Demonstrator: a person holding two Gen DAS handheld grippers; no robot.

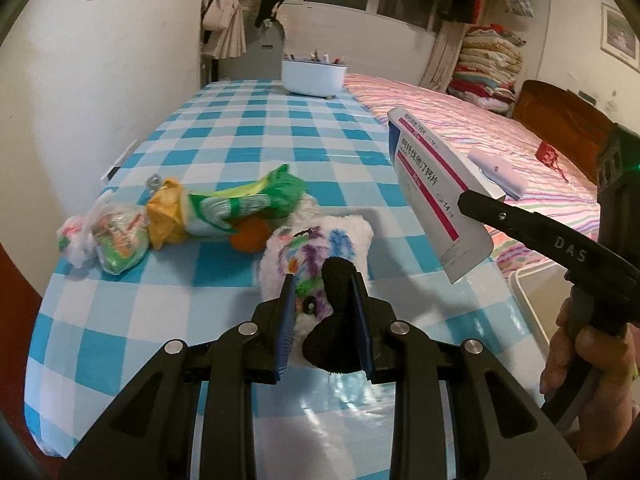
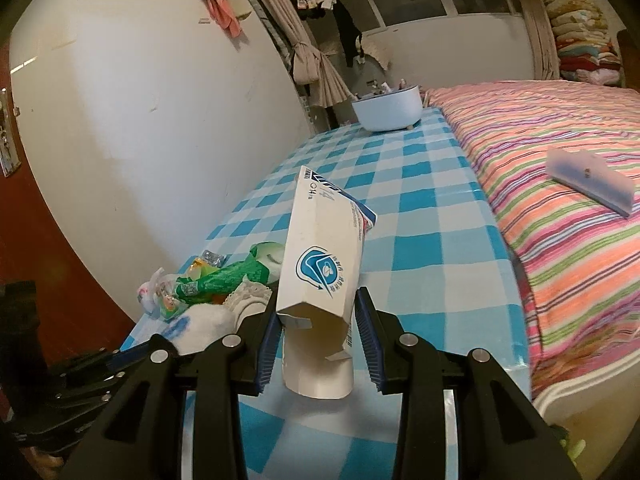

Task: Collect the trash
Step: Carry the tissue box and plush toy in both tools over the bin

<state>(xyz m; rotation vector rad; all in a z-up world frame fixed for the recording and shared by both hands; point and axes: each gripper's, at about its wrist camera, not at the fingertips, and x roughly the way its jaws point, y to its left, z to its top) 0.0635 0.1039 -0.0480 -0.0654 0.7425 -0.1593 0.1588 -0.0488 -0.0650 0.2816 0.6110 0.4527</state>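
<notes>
In the left wrist view my left gripper (image 1: pixel 323 280) is shut on a white fuzzy cloth (image 1: pixel 320 240) with coloured scribbles and a black fuzzy part (image 1: pixel 336 320), just above the blue checked table (image 1: pixel 224 136). My right gripper (image 2: pixel 319 294) is shut on a white medicine box (image 2: pixel 320 248), held upright with its torn flaps toward the camera. From the left view the same box (image 1: pixel 428 184) hangs to the right, pinched by a black finger (image 1: pixel 520 224). A green wrapper (image 1: pixel 240 200), a yellow bag (image 1: pixel 168 216) and a clear bag of wrappers (image 1: pixel 112 240) lie on the table's left.
A white tub (image 1: pixel 312 76) with small items stands at the table's far end. A bed with a striped sheet (image 2: pixel 560 200) runs along the table's right side, with a small white box (image 2: pixel 588 178) on it. A wall borders the left. A hand (image 1: pixel 580 360) grips the right tool.
</notes>
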